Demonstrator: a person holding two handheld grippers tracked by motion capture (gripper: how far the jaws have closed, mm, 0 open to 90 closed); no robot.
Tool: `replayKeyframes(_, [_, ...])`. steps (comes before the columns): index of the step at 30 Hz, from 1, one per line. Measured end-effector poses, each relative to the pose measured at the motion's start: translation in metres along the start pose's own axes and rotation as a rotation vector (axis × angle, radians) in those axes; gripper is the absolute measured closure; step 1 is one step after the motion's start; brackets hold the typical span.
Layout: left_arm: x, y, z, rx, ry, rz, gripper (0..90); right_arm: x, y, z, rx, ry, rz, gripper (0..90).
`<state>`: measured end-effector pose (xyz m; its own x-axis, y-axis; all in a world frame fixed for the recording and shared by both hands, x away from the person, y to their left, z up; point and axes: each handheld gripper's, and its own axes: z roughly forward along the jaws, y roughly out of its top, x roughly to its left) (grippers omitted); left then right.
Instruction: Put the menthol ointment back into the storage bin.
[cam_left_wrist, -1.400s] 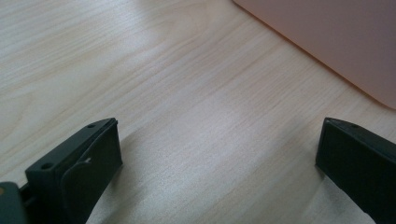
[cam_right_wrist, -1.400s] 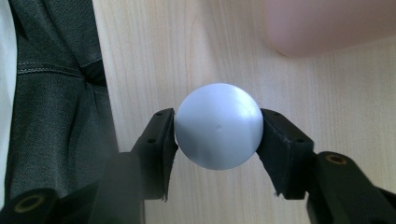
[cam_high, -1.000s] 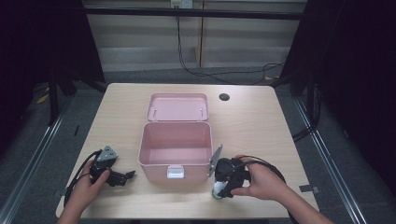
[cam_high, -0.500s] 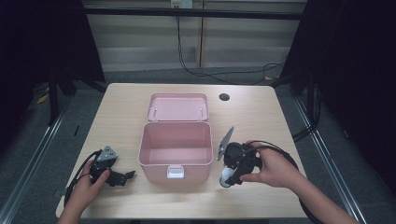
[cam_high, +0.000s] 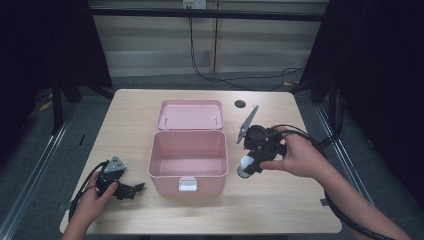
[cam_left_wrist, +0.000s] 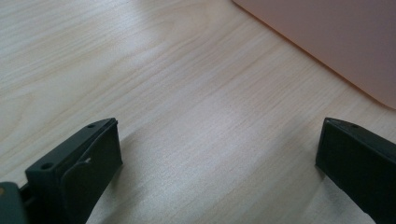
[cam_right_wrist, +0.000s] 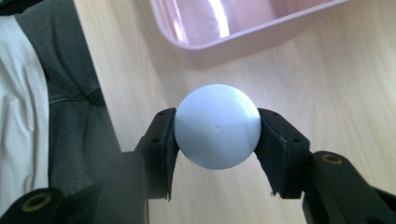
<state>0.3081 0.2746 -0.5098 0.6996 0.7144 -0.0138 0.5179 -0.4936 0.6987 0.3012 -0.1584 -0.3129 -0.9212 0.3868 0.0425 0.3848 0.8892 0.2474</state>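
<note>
From the high view, there's a light wood table (cam_high: 150, 107) in the middle of the frame with a pink box (cam_high: 188, 161) sitting open at its centre, lid (cam_high: 190, 114) flipped back toward the top of the frame. At the lower left, a hand (cam_high: 89, 201) rests on the table with the left gripper (cam_high: 131, 190), which points right toward the box front without touching it. Right of the box, the other hand (cam_high: 295, 157) carries the right gripper (cam_high: 246, 167) just beside the box's right wall, with something pale and round at its tip (hard to make out from up here). A small dark round spot (cam_high: 240, 104) sits on the table near the top right of the lid. In the left gripper view, the two black jaws stand wide apart at the lower corners with nothing but bare wood between them, and a corner of the pink box fills the upper right. In the right gripper view, the jaws are clamped on a pale blue-white ball (cam_right_wrist: 217, 126) at the frame's centre, pads (cam_right_wrist: 164, 140) pressing on both sides, with the open box's rim across the top and a person's dark trousers and white top down the left edge.
</note>
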Motion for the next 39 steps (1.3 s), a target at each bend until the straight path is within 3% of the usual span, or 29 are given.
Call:
replayKeyframes(8, [0.0,0.0,0.0,-0.004,0.0,-0.006,0.0,-0.011,0.022,-0.016,0.02,-0.031,0.015,50.7])
replayKeyframes(19, [0.0,0.0,0.0,0.0,-0.003,-0.006,0.0,-0.023,0.052,-0.028,0.0,-0.041,0.024,50.7])
replayKeyframes(30, [0.0,0.0,0.0,0.0,-0.003,-0.006,0.0,-0.029,0.081,-0.026,0.0,-0.041,0.007,50.7])
replayKeyframes(39, [0.0,0.0,0.0,0.0,-0.003,-0.005,0.0,-0.031,0.1,-0.009,0.023,-0.036,-0.009,50.7])
